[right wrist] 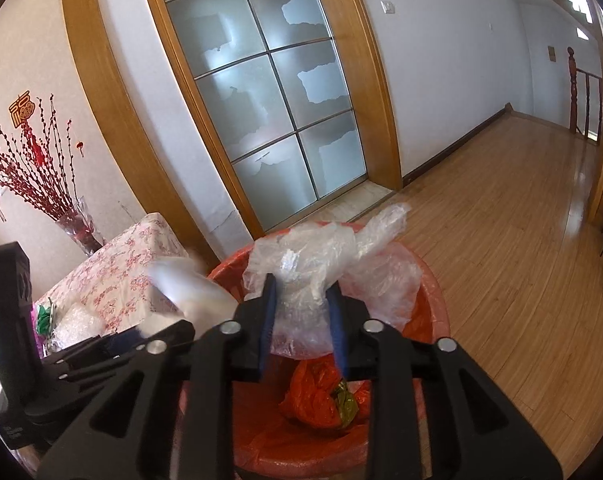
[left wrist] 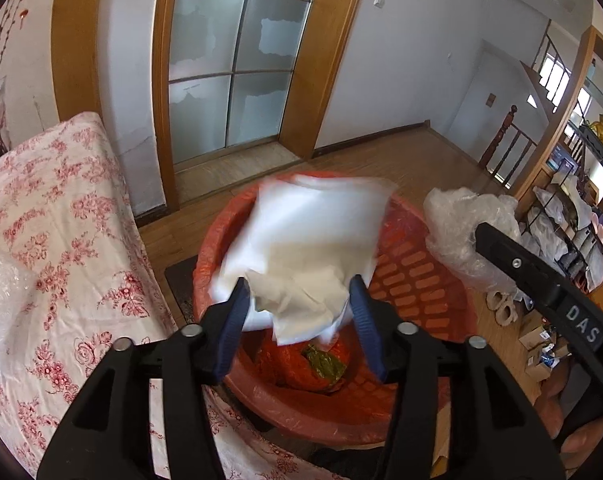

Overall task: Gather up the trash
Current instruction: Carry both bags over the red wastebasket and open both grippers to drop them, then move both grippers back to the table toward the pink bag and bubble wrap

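Left wrist view: the left gripper [left wrist: 299, 300] is hanging over a red trash basket [left wrist: 413, 276], its blue fingers [left wrist: 235, 316] spread apart; a white foam sheet [left wrist: 301, 236], motion-blurred, is lying between and ahead of the fingertips, and whether the pads are still pressing it cannot be told, though a gap is showing at the right-hand pad. Below the fingers, at the basket's bottom, an orange bag [left wrist: 297, 364] with a green scrap [left wrist: 325, 364] on it is resting. To the left of the fingers a table under a floral cloth [left wrist: 61, 220] is standing. To the right, the other gripper's black body is crossing the frame with crumpled clear plastic film [left wrist: 461, 224] ahead of it. Beyond the fingertips a frosted glass door [left wrist: 237, 60] in a wooden frame is closing the view. Right wrist view: the right gripper [right wrist: 301, 312] is also pointing down over the red trash basket [right wrist: 433, 300]; the clear plastic film [right wrist: 321, 276] is sitting between its blue fingers [right wrist: 267, 320] and bulging ahead of them, both pads appearing to be pinching it. Below the fingers the orange bag [right wrist: 313, 396] is lying in the basket. To the left, the blurred white foam sheet [right wrist: 189, 288] is showing above the left gripper's dark body, with the floral cloth [right wrist: 113, 280] and a glass vase of red branches [right wrist: 79, 228] behind.
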Demonstrator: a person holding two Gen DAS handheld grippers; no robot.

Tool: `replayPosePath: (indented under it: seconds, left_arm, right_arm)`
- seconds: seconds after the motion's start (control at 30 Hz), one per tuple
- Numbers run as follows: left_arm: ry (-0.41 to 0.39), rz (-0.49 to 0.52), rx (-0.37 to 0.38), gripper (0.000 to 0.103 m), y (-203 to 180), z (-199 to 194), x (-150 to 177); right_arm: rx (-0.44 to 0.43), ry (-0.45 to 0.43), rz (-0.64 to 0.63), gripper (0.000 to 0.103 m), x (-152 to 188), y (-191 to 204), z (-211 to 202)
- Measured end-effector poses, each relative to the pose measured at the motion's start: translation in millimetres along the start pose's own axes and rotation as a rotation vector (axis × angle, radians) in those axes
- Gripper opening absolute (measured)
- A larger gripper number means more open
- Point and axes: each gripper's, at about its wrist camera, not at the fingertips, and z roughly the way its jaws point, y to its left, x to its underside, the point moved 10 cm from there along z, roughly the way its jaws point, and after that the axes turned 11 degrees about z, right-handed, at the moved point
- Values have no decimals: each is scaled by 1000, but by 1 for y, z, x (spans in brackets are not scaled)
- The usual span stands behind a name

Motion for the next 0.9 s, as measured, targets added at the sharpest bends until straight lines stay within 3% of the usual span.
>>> replayPosePath:
  seconds: [0.2, 0.6, 0.9]
  left_arm:
    - [14, -44, -28, 63, 15, -1, 8]
    - [-9, -99, -138, 69, 65, -34, 26]
    - [-24, -125, -217, 73, 99, -63, 41]
  right_arm:
    - [2, 17, 16, 32, 6, -2, 2]
    - [21, -9, -2, 50, 9, 5, -9]
    - [2, -1, -65, 51, 21, 38, -17]
